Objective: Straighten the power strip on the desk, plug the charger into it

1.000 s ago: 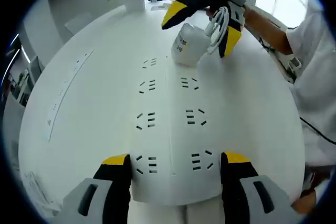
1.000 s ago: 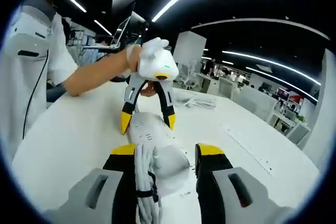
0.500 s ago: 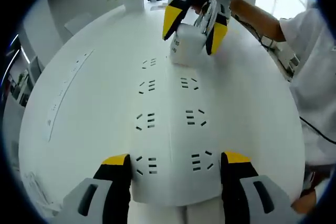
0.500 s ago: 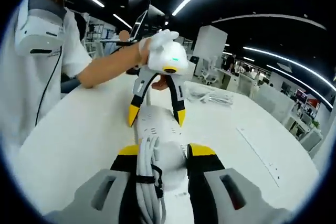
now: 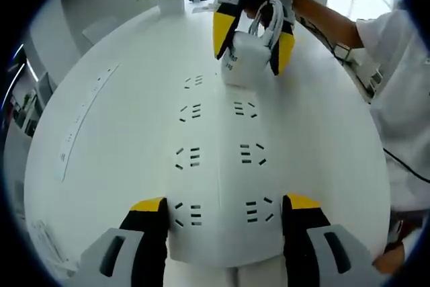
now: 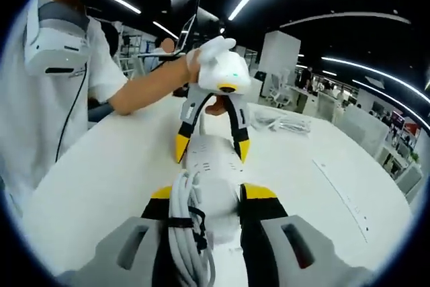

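Right gripper (image 5: 254, 37), clamped on the charger (image 5: 243, 64), has squared upright over the power strip (image 5: 218, 166) at frame top; left gripper (image 5: 225, 223) straddles the strip's near end, contact unclear

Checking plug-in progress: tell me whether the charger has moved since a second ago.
Yes. In the left gripper view, the charger, held in the right claw, has turned upright over the far sockets of the power strip.
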